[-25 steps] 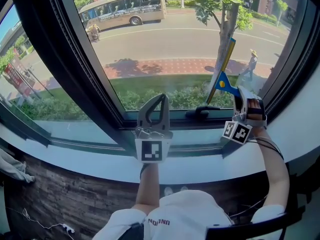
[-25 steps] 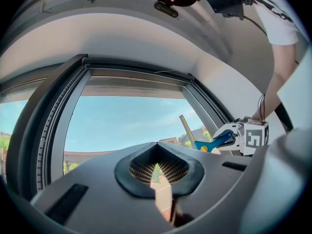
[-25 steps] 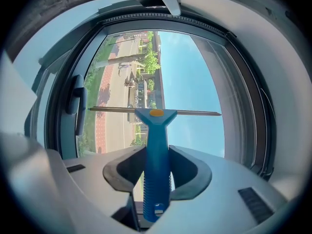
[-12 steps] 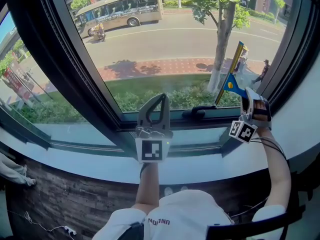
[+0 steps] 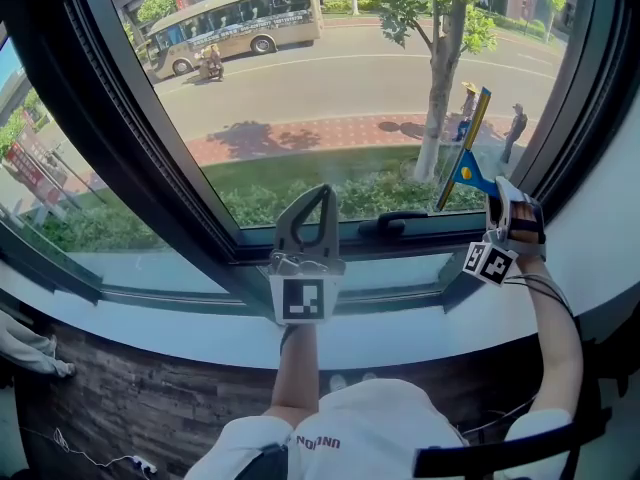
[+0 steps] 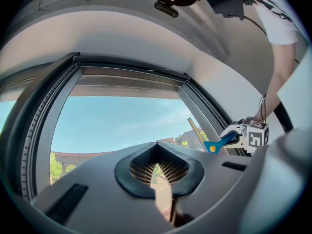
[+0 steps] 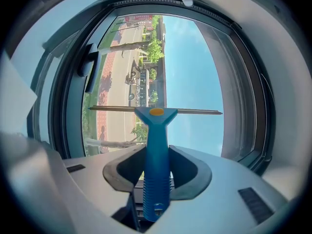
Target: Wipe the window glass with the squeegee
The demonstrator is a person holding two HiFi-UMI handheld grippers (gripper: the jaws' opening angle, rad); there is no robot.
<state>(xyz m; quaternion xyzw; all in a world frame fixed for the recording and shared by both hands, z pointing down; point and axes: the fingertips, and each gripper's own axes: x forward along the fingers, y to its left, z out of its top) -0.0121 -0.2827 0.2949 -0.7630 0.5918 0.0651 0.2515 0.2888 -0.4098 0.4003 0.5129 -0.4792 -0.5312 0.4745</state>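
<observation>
Logging grips. Right gripper (image 5: 497, 196) is clamped on the squeegee (image 5: 464, 171); the blue handle stands straight up between its jaws in the right gripper view. Left gripper (image 5: 322, 198), frame centre, has its jaws closed tip to tip on nothing. — observer

Squeegee position? — checker

Lower right of the head view, at the right edge of the window glass (image 5: 300, 98), close to the dark window frame (image 5: 570, 98). The blade (image 5: 474, 126) lies ahead of the gripper, crosswise to the handle. Its long axis runs steeply up the pane, tilted slightly right. — observer

So the stroke? — checker

My reading: open glass lies left of the blade, so the pull would go leftward, across the blade's length. The right gripper has the tool. The left is well apart from it, near the latch (image 5: 390, 225). — observer

Unclear items? — checker

Cannot tell whether the blade edge touches the glass. No streaks or water show. The pane's top is cut off. — observer
</observation>
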